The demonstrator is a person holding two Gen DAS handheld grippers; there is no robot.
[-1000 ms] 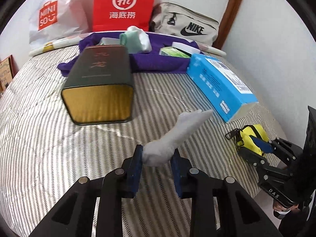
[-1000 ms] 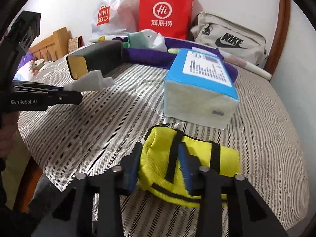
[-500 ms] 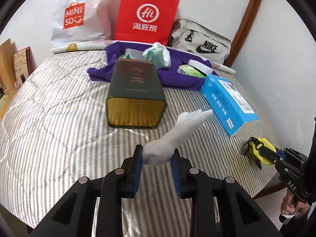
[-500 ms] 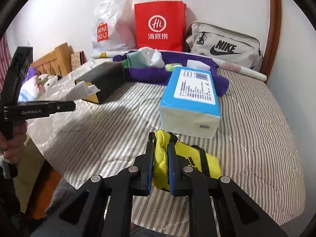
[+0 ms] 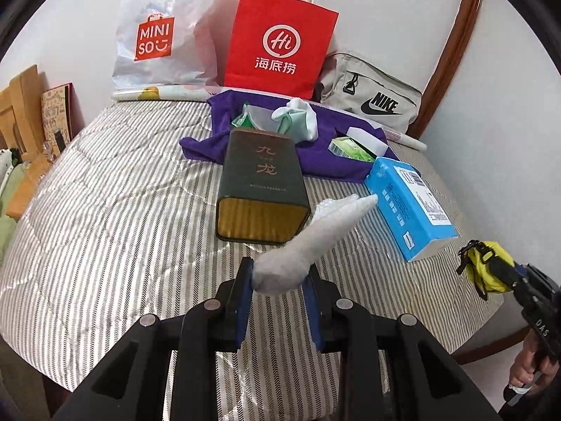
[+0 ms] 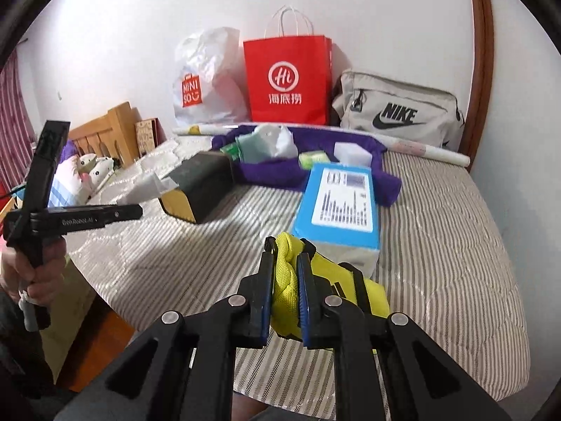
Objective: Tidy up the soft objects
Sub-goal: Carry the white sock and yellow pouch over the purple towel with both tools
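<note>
A pale grey sock (image 5: 315, 235) sticks up and to the right from my left gripper (image 5: 278, 277), which is shut on its thick end above the striped bed cover (image 5: 122, 231). In the right wrist view the left gripper (image 6: 138, 210) shows at the left with the sock (image 6: 147, 189) in its tip. My right gripper (image 6: 285, 263) is shut on a bunched fold of a yellow pouch with black straps (image 6: 375, 294), held clear of the bed. The left wrist view shows that pouch (image 5: 485, 263) hanging from the right gripper (image 5: 510, 277) at the bed's right edge.
On the bed lie a dark green tin box (image 5: 261, 182) and a blue tissue pack (image 5: 406, 203). A purple cloth (image 5: 315, 129) bears small packets behind them. A red paper bag (image 5: 280, 42), a white plastic bag (image 5: 164, 35) and a beige Nike bag (image 5: 371, 98) line the wall.
The right jaws closed on the yellow pouch and lifted it off the bed. The left gripper rose with the sock, so more of the bed and wall shows.
</note>
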